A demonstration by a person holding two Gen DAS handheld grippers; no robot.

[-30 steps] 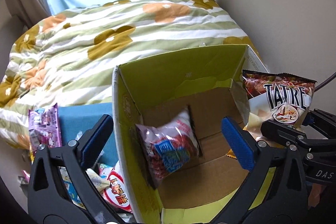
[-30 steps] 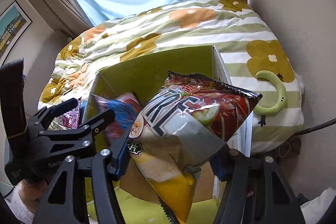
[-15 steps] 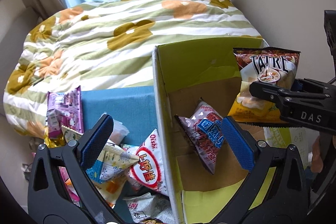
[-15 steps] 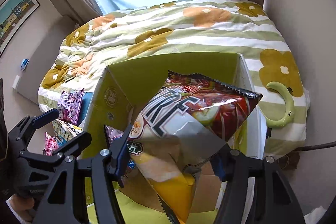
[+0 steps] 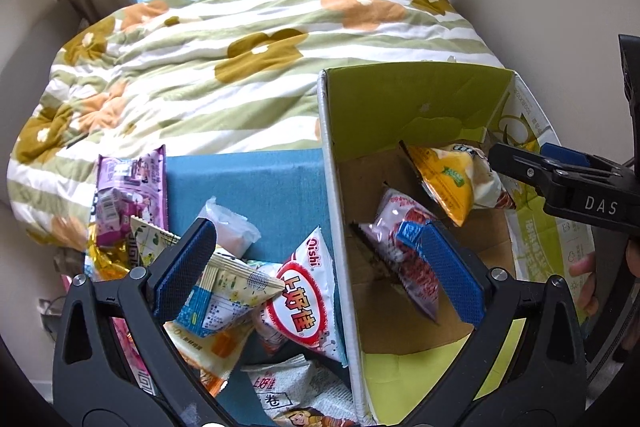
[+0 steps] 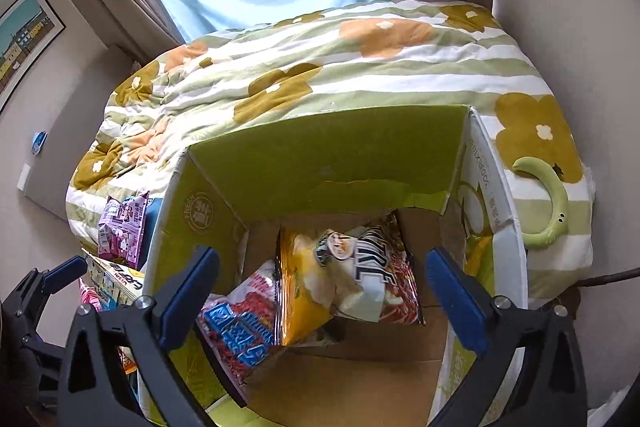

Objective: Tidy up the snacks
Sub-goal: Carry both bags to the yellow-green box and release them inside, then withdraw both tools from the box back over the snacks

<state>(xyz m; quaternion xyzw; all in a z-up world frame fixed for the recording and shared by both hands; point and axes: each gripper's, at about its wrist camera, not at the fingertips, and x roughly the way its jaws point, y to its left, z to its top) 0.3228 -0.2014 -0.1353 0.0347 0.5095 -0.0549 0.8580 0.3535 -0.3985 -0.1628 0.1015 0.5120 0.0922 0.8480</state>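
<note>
While the right claw [image 6: 320, 291] gapes, the chip bag [image 6: 348, 275] seemingly lies below.

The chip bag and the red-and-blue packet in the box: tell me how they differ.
The chip bag is yellow and dark red with bold lettering; the red-and-blue packet is pale with a red pattern and blue label. The chip bag sits deeper in the cardboard box, overlapping the packet, which leans against the left wall. The chip bag looks larger. Both lie loose inside the box, held by neither gripper.
</note>
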